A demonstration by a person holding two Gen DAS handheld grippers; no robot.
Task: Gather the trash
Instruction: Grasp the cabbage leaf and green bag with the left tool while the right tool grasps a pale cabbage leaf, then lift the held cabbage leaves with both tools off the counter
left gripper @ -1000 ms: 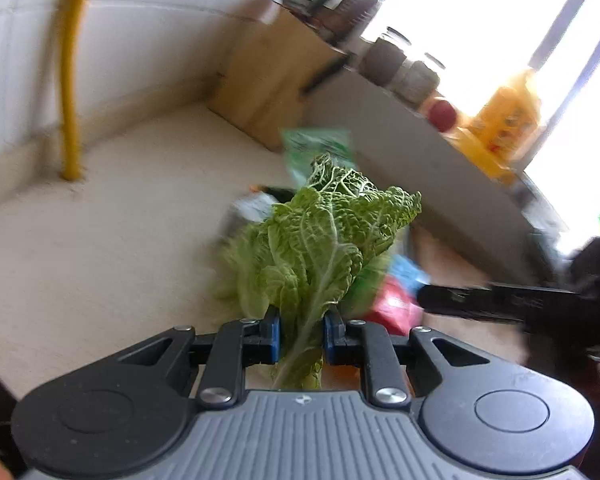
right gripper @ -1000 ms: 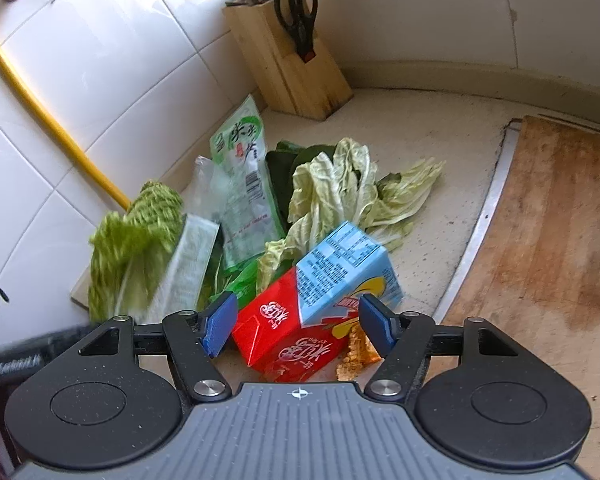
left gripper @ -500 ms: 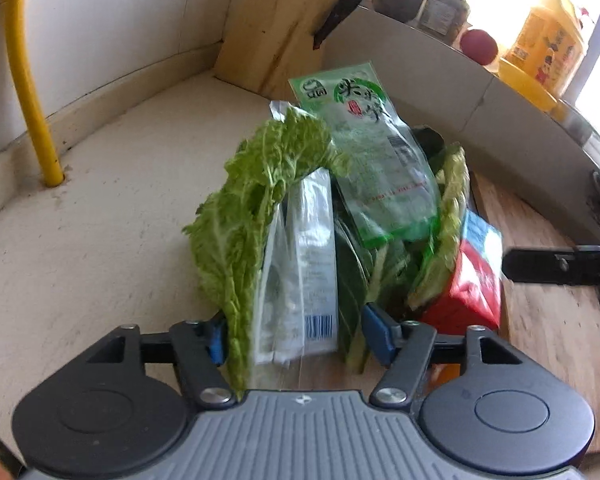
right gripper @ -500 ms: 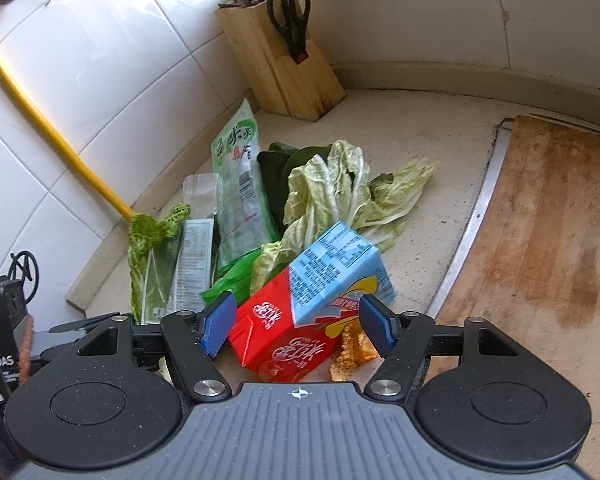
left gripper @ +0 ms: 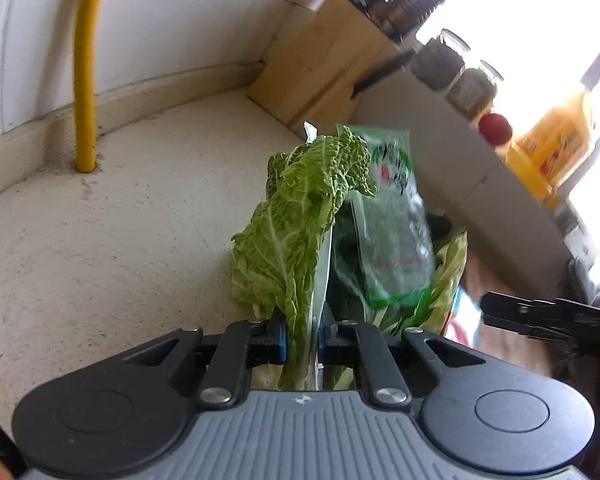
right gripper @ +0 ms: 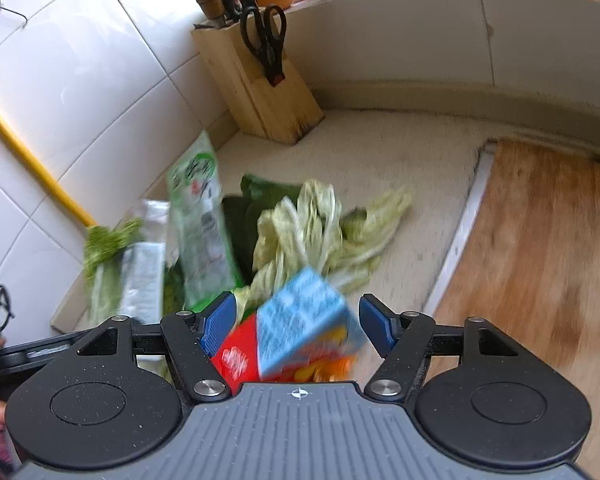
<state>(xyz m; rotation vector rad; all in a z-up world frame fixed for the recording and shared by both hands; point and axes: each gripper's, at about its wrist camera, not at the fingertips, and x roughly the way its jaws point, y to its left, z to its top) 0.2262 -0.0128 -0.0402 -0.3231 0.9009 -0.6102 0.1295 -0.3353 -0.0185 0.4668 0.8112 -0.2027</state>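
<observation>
Two tools work one heap of kitchen waste on the tabletop (right gripper: pixel 400 168). Our left tool (left gripper: pixel 302 344) has its jaws drawn in tight on a cabbage leaf (left gripper: pixel 300 232), and a thin clear wrapper (left gripper: pixel 320 280) is pinched in with it; leaf and wrapper stand up and away from the jaws, long axis running straight out along the fingers. Just right of them a green printed packet (left gripper: pixel 392 216) leans against darker greens.

Our right tool (right gripper: pixel 298 324) stands wide, nothing gripped. A red and blue carton (right gripper: pixel 296 336) sits between its blue pads, tilted, one corner up; we see a gap on the right side, and the left pad is close to the red face, though motion blur keeps us from calling it touching. Beyond the carton lie pale cabbage leaves (right gripper: pixel 316 232) and, to the left, the same green packet (right gripper: pixel 198 208).

We judge the carton to be the right tool's business: it lies dead ahead and nearest that hand, while the left is already loaded. Its tilted long axis runs roughly along the fingers, so the jaws would close across its narrower faces. Risk: the tilt may let it roll on closing. No bin shows in either view. A knife block (right gripper: pixel 256 92) stands well apart at the back wall.
</observation>
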